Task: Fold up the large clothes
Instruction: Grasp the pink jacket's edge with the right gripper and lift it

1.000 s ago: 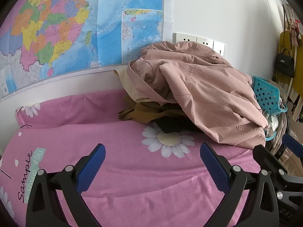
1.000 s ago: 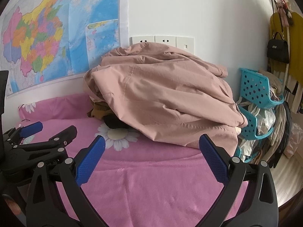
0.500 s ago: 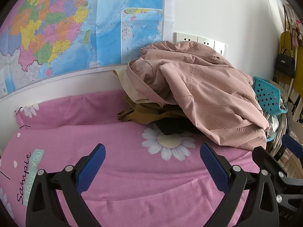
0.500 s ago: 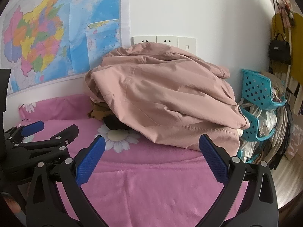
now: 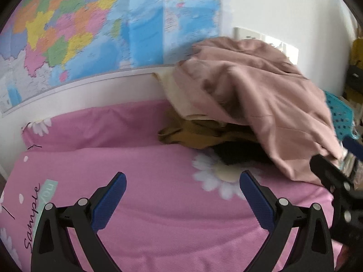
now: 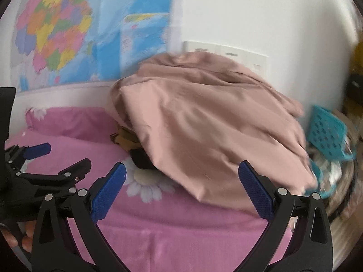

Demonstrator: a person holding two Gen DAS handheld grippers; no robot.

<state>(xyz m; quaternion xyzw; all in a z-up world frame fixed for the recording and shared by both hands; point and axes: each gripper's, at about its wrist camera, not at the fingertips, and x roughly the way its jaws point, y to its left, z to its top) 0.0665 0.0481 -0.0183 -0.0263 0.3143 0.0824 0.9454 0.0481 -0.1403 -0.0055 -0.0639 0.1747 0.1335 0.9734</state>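
Note:
A dusty-pink garment (image 5: 261,99) lies on top of a heap of clothes at the back right of a pink bed (image 5: 158,181); it also shows in the right wrist view (image 6: 204,117). Under it lie a cream piece (image 5: 179,99), a mustard-brown piece (image 5: 199,133) and a black piece (image 5: 238,154). My left gripper (image 5: 182,195) is open and empty, above the sheet in front of the heap. My right gripper (image 6: 181,192) is open and empty, just before the pink garment's lower hem. Each gripper shows at the edge of the other's view.
A coloured map (image 5: 90,27) hangs on the white wall behind the bed, with wall sockets (image 6: 224,52) above the heap. A turquoise basket rack (image 6: 326,133) with more items stands off the bed's right edge. The sheet bears a daisy print (image 5: 222,176).
Both grippers have moved forward toward the heap, which now looks larger and closer. The frames are motion-blurred. Both stay open and empty.

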